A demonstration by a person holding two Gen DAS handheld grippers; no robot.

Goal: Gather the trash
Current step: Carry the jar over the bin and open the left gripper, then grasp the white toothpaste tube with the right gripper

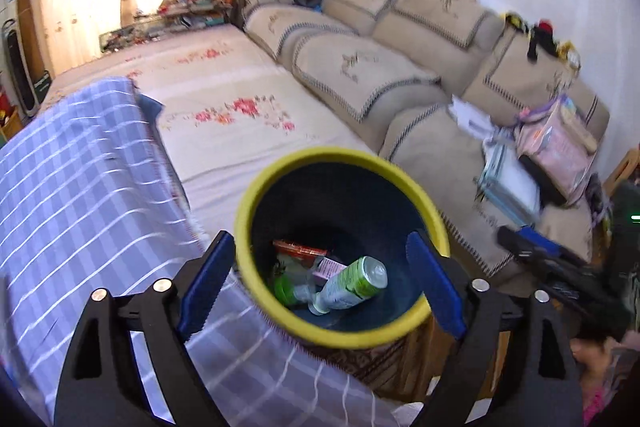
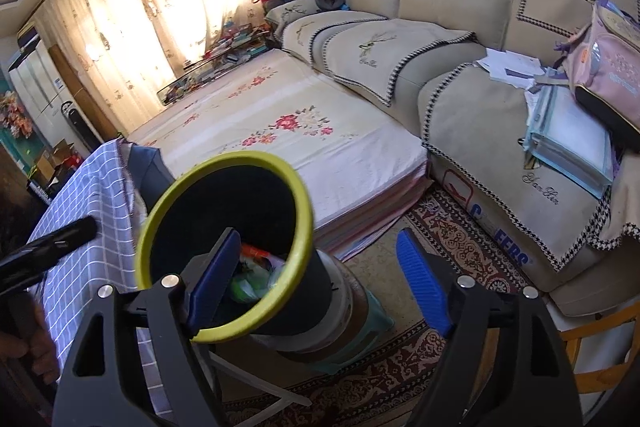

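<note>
A dark bin with a yellow-green rim (image 1: 280, 311) stands beside the checked table. Inside it lie a green-labelled plastic bottle (image 1: 352, 285), a red wrapper (image 1: 300, 249) and other scraps. My left gripper (image 1: 320, 287) hovers open and empty right above the bin's mouth. In the right wrist view the same bin (image 2: 298, 263) is at lower left, with trash (image 2: 252, 275) showing inside. My right gripper (image 2: 316, 287) is open and empty, its left finger over the bin's rim. The right gripper also shows at the right edge of the left wrist view (image 1: 560, 267).
A table with a blue checked cloth (image 1: 80, 207) is left of the bin. A floral-covered mat (image 2: 300, 139) lies behind it. A beige sofa (image 2: 480, 131) holds papers, folders and a pink backpack (image 2: 608, 67). A patterned rug (image 2: 400, 367) covers the floor.
</note>
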